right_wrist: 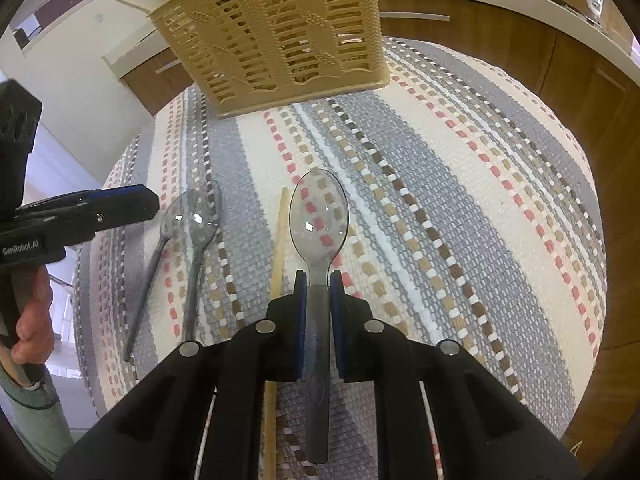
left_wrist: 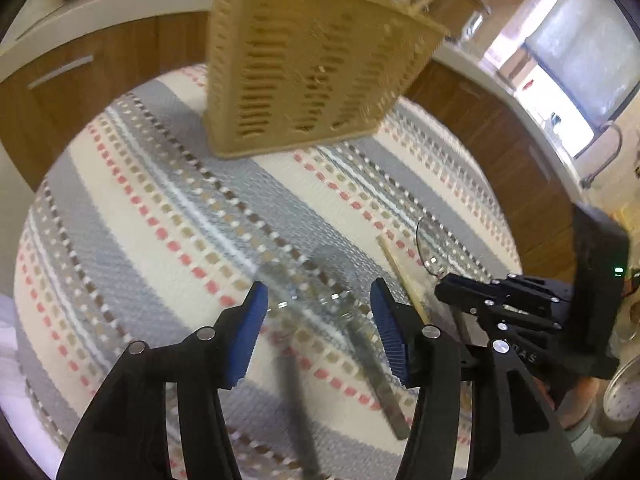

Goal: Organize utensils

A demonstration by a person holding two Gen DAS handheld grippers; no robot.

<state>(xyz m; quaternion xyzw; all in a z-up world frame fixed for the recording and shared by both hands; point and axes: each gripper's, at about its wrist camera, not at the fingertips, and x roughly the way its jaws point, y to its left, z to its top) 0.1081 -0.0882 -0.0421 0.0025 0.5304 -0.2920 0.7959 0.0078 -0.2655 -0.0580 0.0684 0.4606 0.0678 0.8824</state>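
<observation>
A tan slotted utensil basket (left_wrist: 312,64) (right_wrist: 280,36) stands at the far end of a striped woven mat (left_wrist: 160,200) (right_wrist: 460,184). My right gripper (right_wrist: 318,280) is shut on the handle of a clear plastic spoon (right_wrist: 318,216), bowl pointing toward the basket. Two more clear spoons (right_wrist: 192,220) (left_wrist: 378,376) lie side by side on the mat. Above them hovers my left gripper (left_wrist: 318,312) (right_wrist: 132,204), open, its blue pads apart and pressing on nothing. A wooden chopstick (right_wrist: 280,236) (left_wrist: 400,272) lies between the loose spoons and the held one. The right gripper (left_wrist: 500,304) shows at the right of the left wrist view.
Wooden cabinet fronts (left_wrist: 80,92) (right_wrist: 500,52) under a white countertop ring the mat. A tap (left_wrist: 604,152) stands by a bright window at right. A pale plate (left_wrist: 624,392) sits at the right edge. A person's hand (right_wrist: 32,312) grips the left tool's handle.
</observation>
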